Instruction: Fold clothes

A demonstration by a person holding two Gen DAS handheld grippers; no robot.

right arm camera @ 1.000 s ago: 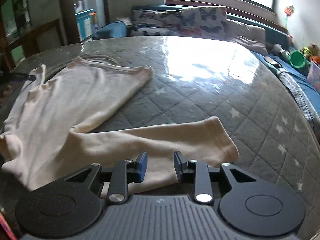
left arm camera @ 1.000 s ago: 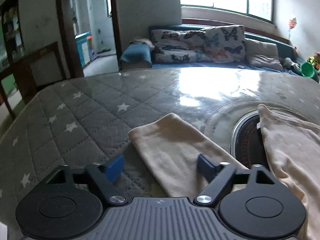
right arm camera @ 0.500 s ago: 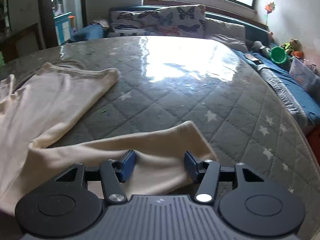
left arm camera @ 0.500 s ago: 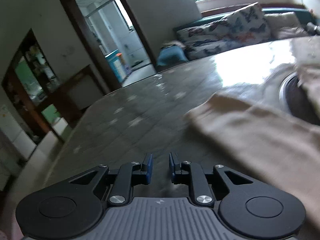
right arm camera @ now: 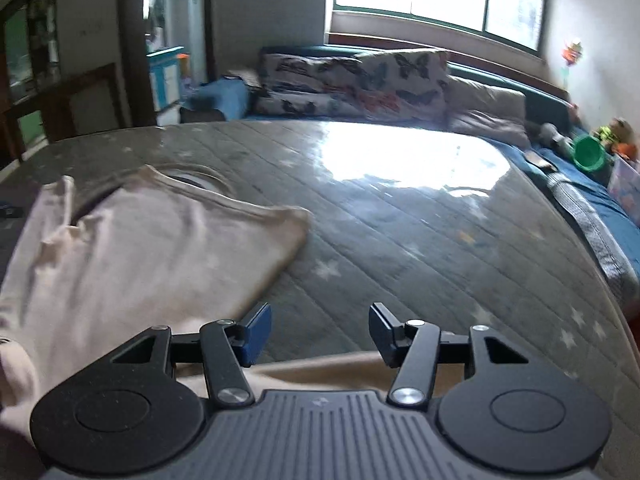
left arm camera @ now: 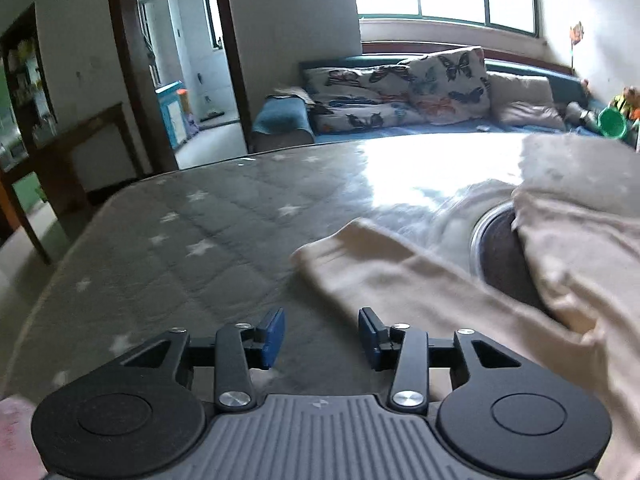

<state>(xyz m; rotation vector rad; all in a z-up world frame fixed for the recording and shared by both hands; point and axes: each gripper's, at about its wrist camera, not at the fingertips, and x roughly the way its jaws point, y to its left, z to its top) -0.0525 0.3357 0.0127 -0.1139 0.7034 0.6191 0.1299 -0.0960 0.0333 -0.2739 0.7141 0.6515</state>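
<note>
A: Left gripper [left arm camera: 321, 337] first: jaws apart and opening, blue pads [left arm camera: 272, 336] bare, nothing clamped, only grey quilted table cover [left arm camera: 192, 240] showing in the gap

B: And the cream garment [left arm camera: 404, 280]?

A: Just ahead and to the right of the jaws, one long sleeve-like part lying flat, its rounded end pointing up-left; not touching either pad. Further right, more of the same cloth draped over a dark round opening with a metal rim [left arm camera: 500, 256]

B: Right gripper [right arm camera: 318, 334]?

A: Jaws standing about half apart, nothing pinched. A cream strip [right arm camera: 328, 362] just below the tips, under the near side of the jaws; hard to tell whether touching. Left of the jaws and stretching away, the broad body of the garment [right arm camera: 152, 264] spread flat, corner ending ahead-left of the left pad

B: Beyond that?

A: Bare starred cover with window glare straight ahead of the jaws, then butterfly-print cushions [right arm camera: 352, 80] on a blue sofa, a green cup [right arm camera: 590, 154] far right, doorway far left
</note>
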